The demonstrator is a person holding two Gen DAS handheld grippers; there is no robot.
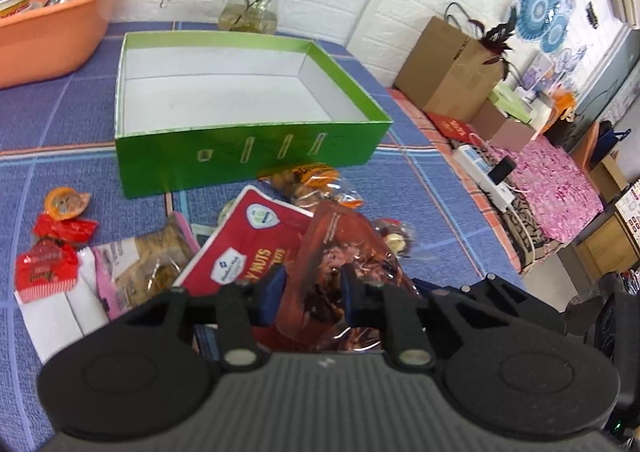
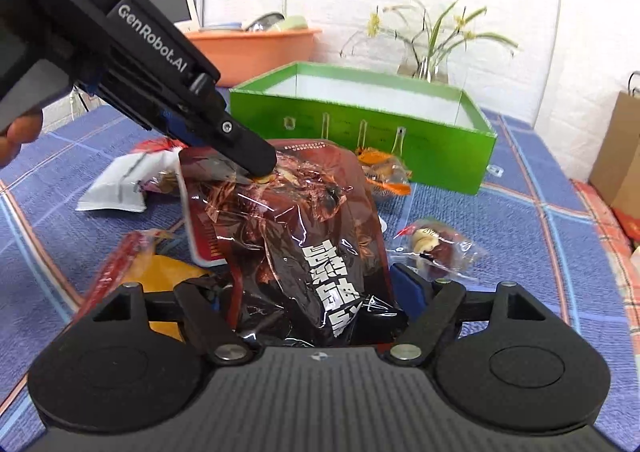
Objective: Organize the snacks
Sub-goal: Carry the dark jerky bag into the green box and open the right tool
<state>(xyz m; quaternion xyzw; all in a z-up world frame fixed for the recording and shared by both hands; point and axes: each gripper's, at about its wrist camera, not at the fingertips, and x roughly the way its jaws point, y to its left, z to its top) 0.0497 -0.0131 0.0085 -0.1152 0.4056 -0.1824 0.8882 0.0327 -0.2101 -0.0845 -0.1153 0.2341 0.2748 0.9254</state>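
Note:
A glossy dark brown snack bag [image 2: 316, 244] with white characters lies between the fingers of both grippers. My right gripper [image 2: 316, 292] is closed on its near end. My left gripper [image 1: 312, 292] straddles its far end; in the right wrist view its fingertips [image 2: 256, 160] press on the bag's top. An empty green box [image 1: 240, 100] with a white inside stands open just behind the pile, also in the right wrist view [image 2: 360, 120]. A red nuts bag [image 1: 248, 248] lies under the brown bag.
Small snacks lie on the blue checked tablecloth [image 1: 60, 132]: red wrappers [image 1: 44, 264], an orange cup [image 1: 64, 204], a white-pink packet [image 1: 92, 292], clear-wrapped sweets [image 2: 436, 248] and a yellow packet [image 2: 164, 284]. An orange basin [image 1: 48, 24] and a flower vase [image 1: 248, 12] stand behind.

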